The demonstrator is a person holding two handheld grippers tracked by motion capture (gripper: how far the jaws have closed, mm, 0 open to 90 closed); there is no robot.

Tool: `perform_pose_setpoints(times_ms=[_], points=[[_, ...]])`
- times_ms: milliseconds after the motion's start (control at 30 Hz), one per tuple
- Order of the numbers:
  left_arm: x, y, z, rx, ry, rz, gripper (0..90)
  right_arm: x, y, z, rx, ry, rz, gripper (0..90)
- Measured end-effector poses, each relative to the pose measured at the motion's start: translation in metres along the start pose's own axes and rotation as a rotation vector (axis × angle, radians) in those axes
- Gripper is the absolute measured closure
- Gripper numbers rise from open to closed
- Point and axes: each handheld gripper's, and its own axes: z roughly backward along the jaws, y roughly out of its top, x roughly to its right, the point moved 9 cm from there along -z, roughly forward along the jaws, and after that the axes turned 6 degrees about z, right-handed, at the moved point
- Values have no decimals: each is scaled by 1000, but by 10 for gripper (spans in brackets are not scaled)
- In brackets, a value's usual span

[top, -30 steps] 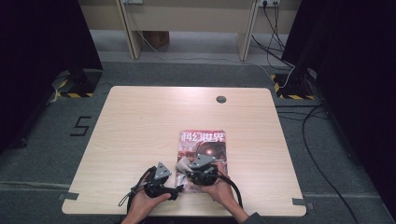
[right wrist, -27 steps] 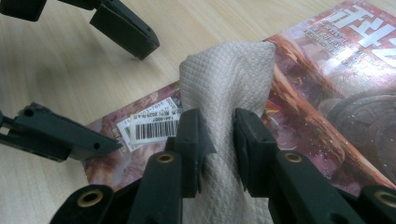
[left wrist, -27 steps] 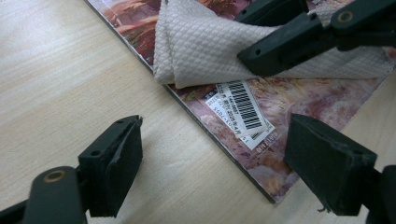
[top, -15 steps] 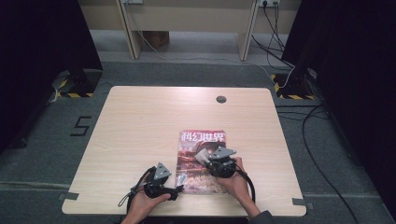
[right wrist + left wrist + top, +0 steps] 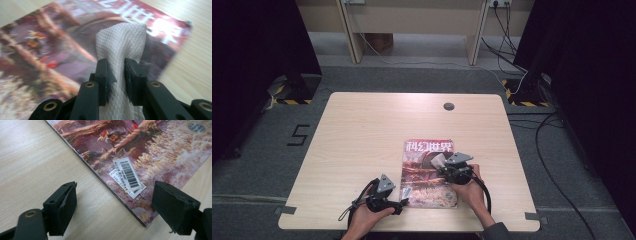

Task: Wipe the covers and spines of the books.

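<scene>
We take the magazine [image 5: 429,172] as our landmark: it lies flat on the wooden table [image 5: 362,135], cover up, toward the near edge and a little right of the middle, with its title of large white characters along the far end.

Our right gripper [image 5: 443,167] sits over the right half of the magazine, just below the title. In the right gripper view its two black jaws are clenched on a folded white cloth [image 5: 120,62] with a fine diamond weave; the pads press into it from both sides, and the cloth stands up above them in a rounded bunch. Behind the cloth we see the magazine's cover, blurred, and beyond its far corner the bare table. In the high view the cloth shows as a pale patch at the gripper's tip, on or just above the cover; we cannot tell whether it touches the paper.

Our left gripper [image 5: 403,199] rests at the magazine's near left corner, on the table beside it. In the left gripper view its jaws stand wide apart and hold nothing; between them runs the magazine's edge, with a white barcode sticker [image 5: 128,175] on the cover near that corner. One jaw is over the bare table, the other over the cover's corner.
</scene>
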Motion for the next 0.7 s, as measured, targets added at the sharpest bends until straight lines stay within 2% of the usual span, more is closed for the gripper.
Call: perform_pose_setpoints(times_ms=[133,300,400,467,700], points=[[0,0,0,-2,1,-6,196,12,-2,4,3,-16,-36,744],[0,1,0,-2,0,-10,198,25,3,16,36,-35,-68,745],[0,0,0,0,-3,-3,200,38,1,24,49,-60,-83,746],[0,1,0,-1,0,-13,204,46,-2,28,49,-81,-99,746],[1,1,0,-2,-8,-14,201,81,-18,49,49,-164,-150,746]])
